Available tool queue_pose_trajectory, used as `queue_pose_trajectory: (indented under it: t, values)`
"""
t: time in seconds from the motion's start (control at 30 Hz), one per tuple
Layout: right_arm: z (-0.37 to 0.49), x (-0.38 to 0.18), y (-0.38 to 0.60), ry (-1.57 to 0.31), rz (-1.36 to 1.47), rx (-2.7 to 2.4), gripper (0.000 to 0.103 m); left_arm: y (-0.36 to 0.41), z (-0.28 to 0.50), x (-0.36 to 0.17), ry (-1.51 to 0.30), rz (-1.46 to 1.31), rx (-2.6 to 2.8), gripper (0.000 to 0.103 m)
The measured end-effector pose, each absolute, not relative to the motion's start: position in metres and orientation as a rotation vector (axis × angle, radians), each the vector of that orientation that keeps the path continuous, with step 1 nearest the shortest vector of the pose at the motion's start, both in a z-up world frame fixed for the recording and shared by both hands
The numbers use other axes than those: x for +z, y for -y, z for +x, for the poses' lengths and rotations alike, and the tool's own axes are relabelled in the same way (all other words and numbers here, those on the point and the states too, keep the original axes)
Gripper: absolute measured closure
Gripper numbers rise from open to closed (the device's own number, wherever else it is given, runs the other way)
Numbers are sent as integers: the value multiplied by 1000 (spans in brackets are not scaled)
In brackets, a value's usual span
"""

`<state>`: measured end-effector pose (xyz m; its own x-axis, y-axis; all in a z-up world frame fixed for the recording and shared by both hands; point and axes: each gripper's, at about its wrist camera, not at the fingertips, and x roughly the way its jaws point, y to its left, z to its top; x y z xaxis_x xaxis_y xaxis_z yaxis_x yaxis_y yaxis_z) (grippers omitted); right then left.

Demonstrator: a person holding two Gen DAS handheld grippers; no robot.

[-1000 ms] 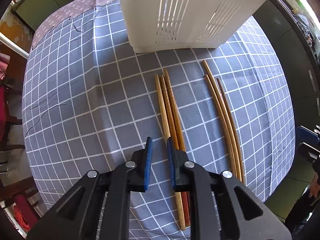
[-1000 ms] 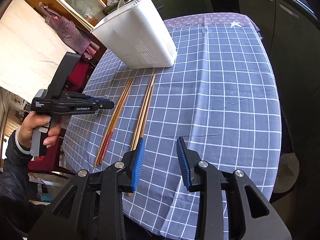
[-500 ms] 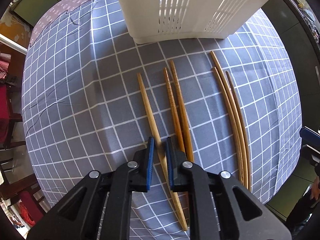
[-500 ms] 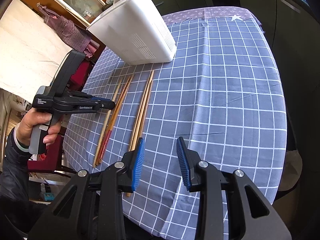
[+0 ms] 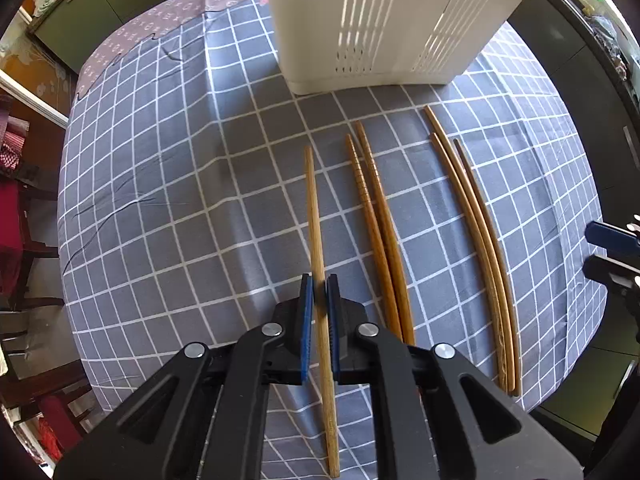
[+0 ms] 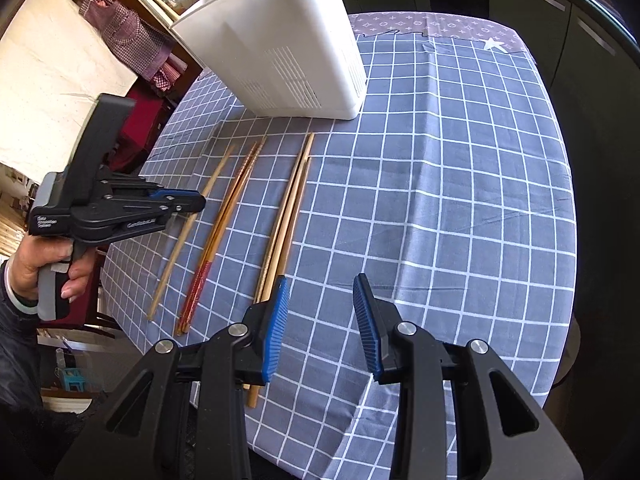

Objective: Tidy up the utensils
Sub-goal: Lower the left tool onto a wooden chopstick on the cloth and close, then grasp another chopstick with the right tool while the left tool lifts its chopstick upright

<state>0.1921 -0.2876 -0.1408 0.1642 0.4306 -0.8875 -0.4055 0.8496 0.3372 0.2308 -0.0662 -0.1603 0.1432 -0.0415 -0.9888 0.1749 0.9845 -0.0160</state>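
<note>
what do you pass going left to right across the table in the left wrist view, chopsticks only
single pale wooden chopstick pinched in the left tongs → pair of darker ridged wooden chopsticks → bundle of three long thin brown chopsticks nearest the table's right edge

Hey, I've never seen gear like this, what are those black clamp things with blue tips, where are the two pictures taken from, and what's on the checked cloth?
They are hand-held two-finger grippers; a person carries one in each hand, each with a camera looking along its fingers.

The left camera looks straight down. There the left gripper has just been closing and is shut on a single pale wooden chopstick.

The right camera looks slantwise across the table. The right gripper is open and holds nothing; the person's hand grips the other tool.

On the grey checked tablecloth lie a pair of ridged red-handled chopsticks, a bundle of long plain wooden chopsticks and a white slotted plastic utensil holder.
</note>
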Motion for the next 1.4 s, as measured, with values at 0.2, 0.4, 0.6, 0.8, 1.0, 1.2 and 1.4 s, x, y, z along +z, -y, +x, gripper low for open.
queue_pose_trajectory:
  t: [0.2, 0.4, 0.6, 0.8, 1.0, 1.2, 1.4]
  values:
    - [212, -154, 249, -1312, -61, 577, 69, 44, 203, -128, -1275, 106, -162, 96]
    - [228, -166, 219, -1356, -121, 550, 75, 27, 183, -104, -1190, 89, -175, 96]
    - [239, -175, 206, -1381, -169, 496, 79, 19, 176, -91, -1156, 74, -193, 96]
    - [242, -184, 191, -1390, -216, 464, 82, 17, 173, -87, -1130, 77, -208, 96]
    - [243, -184, 194, -1402, -238, 426, 84, 14, 169, -86, -1128, 69, -219, 96]
    - [236, -190, 176, -1398, -293, 425, 88, 18, 167, -85, -1124, 75, -232, 96]
    - [232, -192, 181, -1367, -258, 420, 97, 15, 162, -76, -1098, 64, -233, 96]
